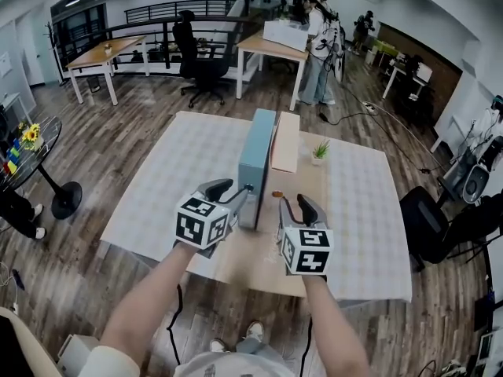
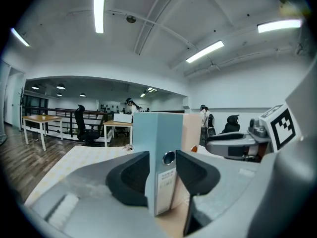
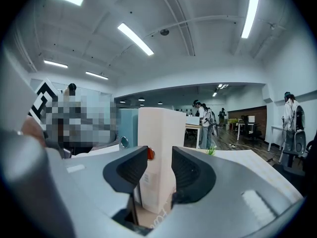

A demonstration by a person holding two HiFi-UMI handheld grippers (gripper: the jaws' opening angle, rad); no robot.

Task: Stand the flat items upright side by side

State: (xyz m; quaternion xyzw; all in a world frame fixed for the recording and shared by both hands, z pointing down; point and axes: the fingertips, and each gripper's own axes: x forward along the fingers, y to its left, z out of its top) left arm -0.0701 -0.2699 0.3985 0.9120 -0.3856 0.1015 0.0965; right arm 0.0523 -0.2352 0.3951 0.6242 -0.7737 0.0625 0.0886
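Two binders stand upright side by side on the table [image 1: 361, 210], the blue binder [image 2: 158, 133] clamped at its spine by the left gripper [image 2: 162, 171], the beige binder [image 3: 161, 133] pinched by the right gripper [image 3: 159, 168], whose jaws hide both bottom edges; whether the covers touch is unclear.

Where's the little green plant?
In the head view the little plant stands on the table, right of the middle, close beside the beige binder and beyond the right gripper.
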